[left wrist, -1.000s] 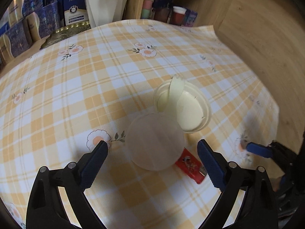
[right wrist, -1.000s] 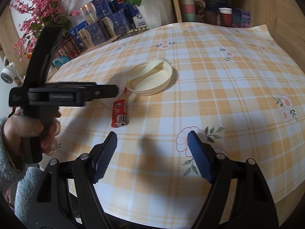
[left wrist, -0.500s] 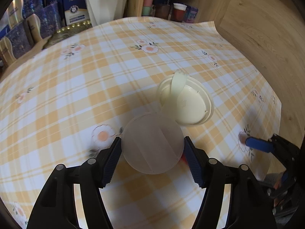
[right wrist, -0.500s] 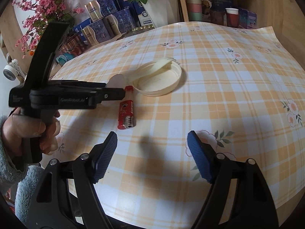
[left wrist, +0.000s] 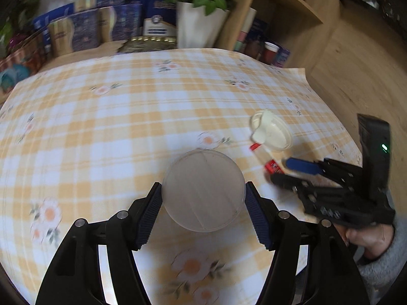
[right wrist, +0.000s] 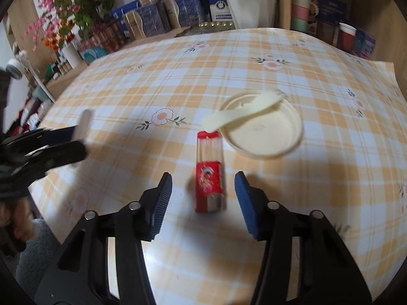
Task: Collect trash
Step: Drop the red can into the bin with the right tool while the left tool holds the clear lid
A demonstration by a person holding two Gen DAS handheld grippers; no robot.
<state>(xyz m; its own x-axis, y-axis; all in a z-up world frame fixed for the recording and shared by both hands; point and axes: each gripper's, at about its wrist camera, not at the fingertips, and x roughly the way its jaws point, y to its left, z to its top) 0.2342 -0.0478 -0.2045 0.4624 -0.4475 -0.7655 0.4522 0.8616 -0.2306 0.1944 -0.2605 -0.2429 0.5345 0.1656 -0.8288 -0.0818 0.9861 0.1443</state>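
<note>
A frosted, translucent round lid (left wrist: 203, 190), smooth and disc-shaped, sits clamped between the ribbed blue pads of the left gripper (left wrist: 203, 203), raised clear of the yellow-and-white plaid tablecloth (left wrist: 114, 127) with its printed daisies. In the right wrist view the same lid shows only edge-on, a thin pale sliver at the left gripper's tip.

The right gripper (right wrist: 203, 198) has its jaws partly apart and just been closing on either side of a red-labelled box of toothpicks (right wrist: 209, 175); the pads stand a little off the box, not pressing it, and it lies flat on the cloth. The box is a slim rectangular tube, clear plastic at the far half and red wrap at the near half, its long axis running away from the camera toward a cream plastic lid (right wrist: 264, 129). That shallow, glossy round lid rests on the table just beyond the box's red end cap, a curled pull strip arching over its rim.

The left wrist view alone shows a hand (left wrist: 366, 236) in a grey fleecy sleeve gripping the right tool.
</note>
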